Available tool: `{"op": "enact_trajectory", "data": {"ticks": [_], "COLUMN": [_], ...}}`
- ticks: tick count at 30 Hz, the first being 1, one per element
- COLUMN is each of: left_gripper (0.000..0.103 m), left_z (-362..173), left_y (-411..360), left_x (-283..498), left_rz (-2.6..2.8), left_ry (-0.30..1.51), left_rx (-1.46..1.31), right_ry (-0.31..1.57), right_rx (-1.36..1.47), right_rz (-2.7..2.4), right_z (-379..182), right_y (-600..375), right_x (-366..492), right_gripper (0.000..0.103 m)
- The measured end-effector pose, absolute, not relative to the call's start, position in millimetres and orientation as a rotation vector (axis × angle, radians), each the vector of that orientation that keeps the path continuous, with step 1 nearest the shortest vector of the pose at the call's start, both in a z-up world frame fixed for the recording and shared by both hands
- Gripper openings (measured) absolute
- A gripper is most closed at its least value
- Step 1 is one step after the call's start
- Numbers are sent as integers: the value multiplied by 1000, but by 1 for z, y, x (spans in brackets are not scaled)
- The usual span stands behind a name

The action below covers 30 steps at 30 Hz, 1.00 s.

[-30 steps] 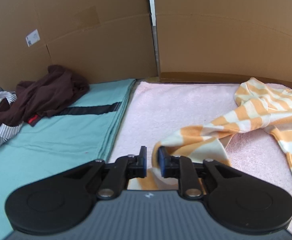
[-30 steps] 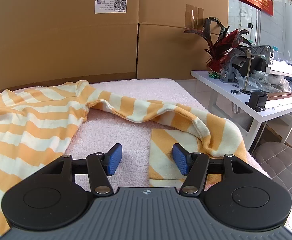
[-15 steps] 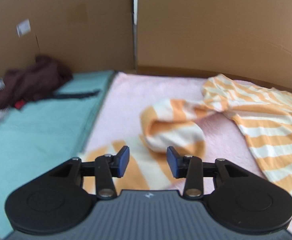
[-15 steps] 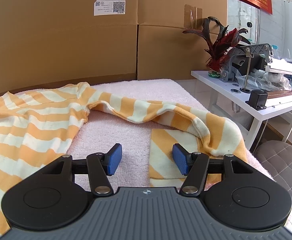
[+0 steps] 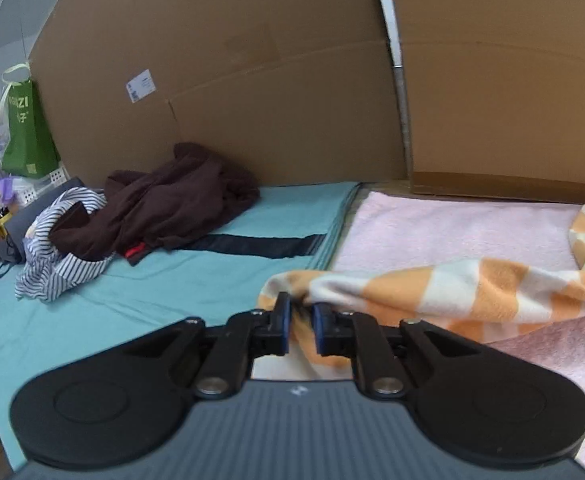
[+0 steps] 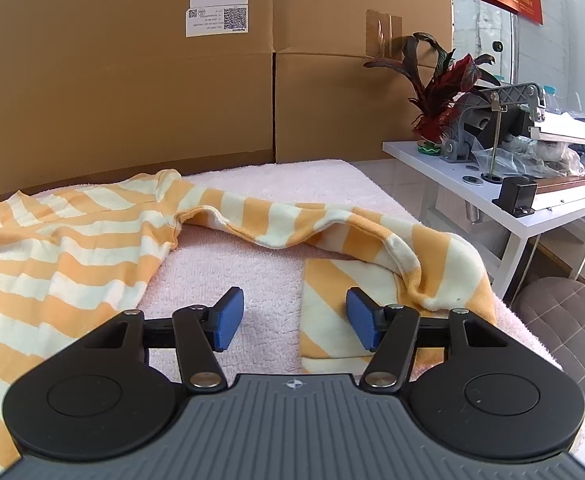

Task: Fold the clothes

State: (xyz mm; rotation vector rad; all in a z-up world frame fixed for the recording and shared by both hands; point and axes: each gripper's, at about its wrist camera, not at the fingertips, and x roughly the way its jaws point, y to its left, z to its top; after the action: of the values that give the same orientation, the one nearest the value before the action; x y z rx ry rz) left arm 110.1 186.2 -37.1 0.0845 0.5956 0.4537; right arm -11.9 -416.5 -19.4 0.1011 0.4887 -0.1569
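An orange-and-cream striped garment (image 6: 72,248) lies spread on a pink towel (image 6: 232,272). In the left wrist view one of its sleeves (image 5: 452,292) stretches from the right to my left gripper (image 5: 301,326). The jaws there are closing, with the sleeve's end bunched between the blue pads and lifted off the towel (image 5: 452,228). My right gripper (image 6: 294,322) stands open just above the towel, nothing between its fingers. The other sleeve (image 6: 372,236) lies folded back, its cuff beside the right fingertip (image 6: 360,324).
A teal sheet (image 5: 172,288) left of the towel carries a brown garment (image 5: 172,208) and a blue-and-white striped shirt (image 5: 60,256). Cardboard walls (image 5: 252,80) close the back. On the right stand a white table (image 6: 492,200) with a plant (image 6: 440,92), and a padded chair (image 6: 564,320).
My left gripper opened over the folded sleeve, then closed on its end and swung left, drawing the sleeve out toward the teal sheet. The right gripper has stayed still and open.
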Motion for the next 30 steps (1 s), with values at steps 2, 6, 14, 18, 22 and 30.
{"op": "enact_trajectory", "data": {"ticks": [2, 6, 14, 18, 22, 30], "left_gripper": [21, 37, 51, 55, 56, 63], "left_z": [-33, -34, -2, 31, 58, 15], "left_y": [198, 208, 221, 235, 222, 89], "left_x": [96, 59, 3, -8, 13, 130], "left_rz": [470, 464, 269, 287, 278, 45], "left_ry": [622, 678, 687, 630, 530, 577], "left_rx": [92, 143, 263, 262, 134, 19], "right_ry": [487, 495, 544, 487, 474, 542], "right_rx": [110, 112, 169, 207, 116, 38], "right_rz": [-152, -133, 66, 130, 144, 137], "right_z": [-19, -19, 6, 35, 47, 20], "right_y": [-418, -420, -423, -426, -399, -358], "right_x": [-12, -10, -4, 18, 66, 175], "right_gripper": [61, 62, 62, 62, 62, 61]}}
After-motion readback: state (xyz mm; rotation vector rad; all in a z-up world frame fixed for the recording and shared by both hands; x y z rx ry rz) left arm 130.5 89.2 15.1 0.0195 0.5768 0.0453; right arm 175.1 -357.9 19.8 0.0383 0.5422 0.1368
